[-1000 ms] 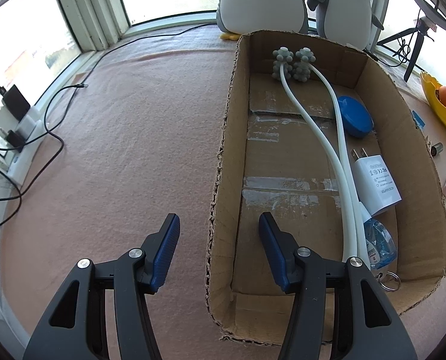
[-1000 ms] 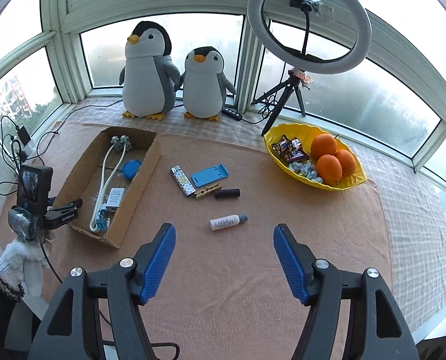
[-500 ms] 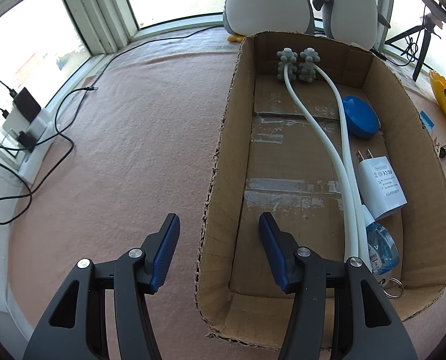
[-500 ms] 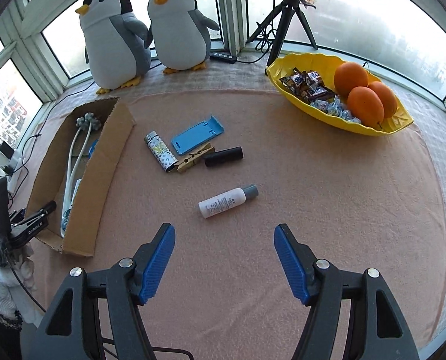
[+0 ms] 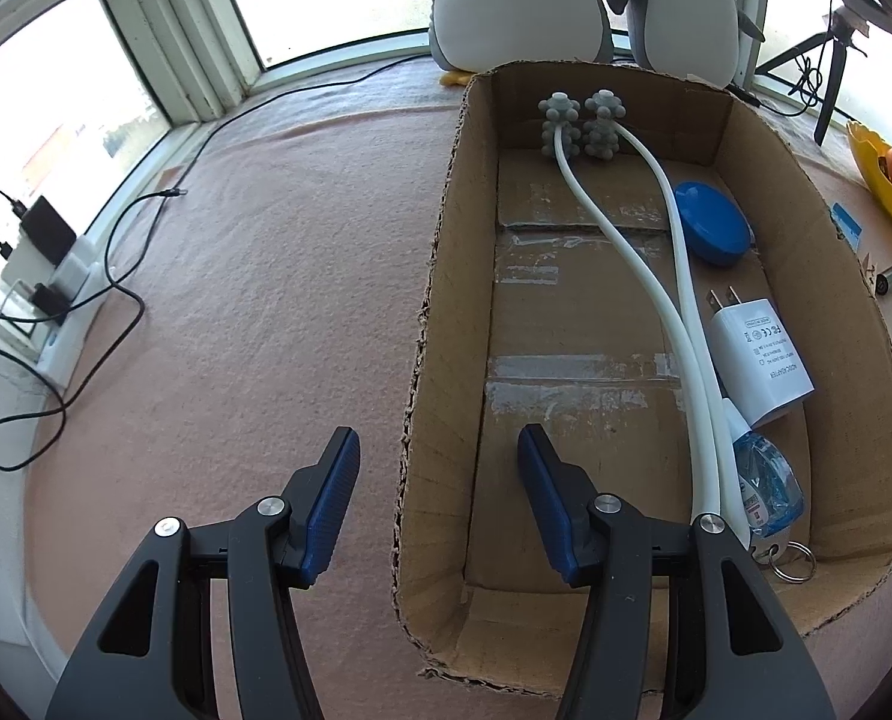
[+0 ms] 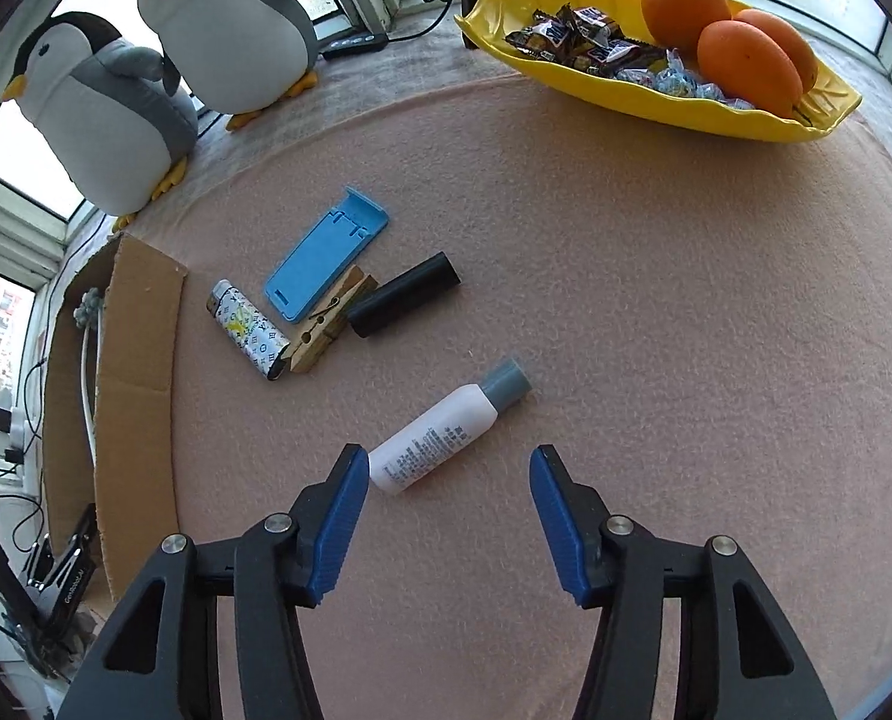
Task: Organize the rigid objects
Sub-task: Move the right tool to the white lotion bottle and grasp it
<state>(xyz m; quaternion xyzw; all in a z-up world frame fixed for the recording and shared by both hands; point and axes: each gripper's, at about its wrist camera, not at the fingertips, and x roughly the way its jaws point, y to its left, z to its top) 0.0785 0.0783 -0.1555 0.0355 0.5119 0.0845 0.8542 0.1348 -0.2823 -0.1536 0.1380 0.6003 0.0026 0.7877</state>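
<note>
My right gripper (image 6: 446, 474) is open and empty, low over the pink mat, with a small white bottle with a grey cap (image 6: 446, 429) lying just beyond its left finger. Further off lie a black cylinder (image 6: 404, 302), a wooden clothespin (image 6: 326, 330), a patterned lighter (image 6: 248, 330) and a blue phone stand (image 6: 324, 255). My left gripper (image 5: 437, 468) is open and empty, straddling the left wall of the cardboard box (image 5: 440, 324). The box holds a white massager with grey knobs (image 5: 626, 240), a blue disc (image 5: 713, 231), a white charger (image 5: 761, 360) and a small clear bottle (image 5: 767, 495).
A yellow bowl (image 6: 656, 102) with oranges and sweets stands at the back right. Two plush penguins (image 6: 164, 60) stand at the back left by the windows. A power strip with cables (image 5: 44, 276) lies left of the mat. The box (image 6: 134, 396) is at the mat's left edge.
My right gripper has dropped and moved forward towards the white bottle, which is now close to its fingers. My left gripper has shifted slightly over the box's left wall.
</note>
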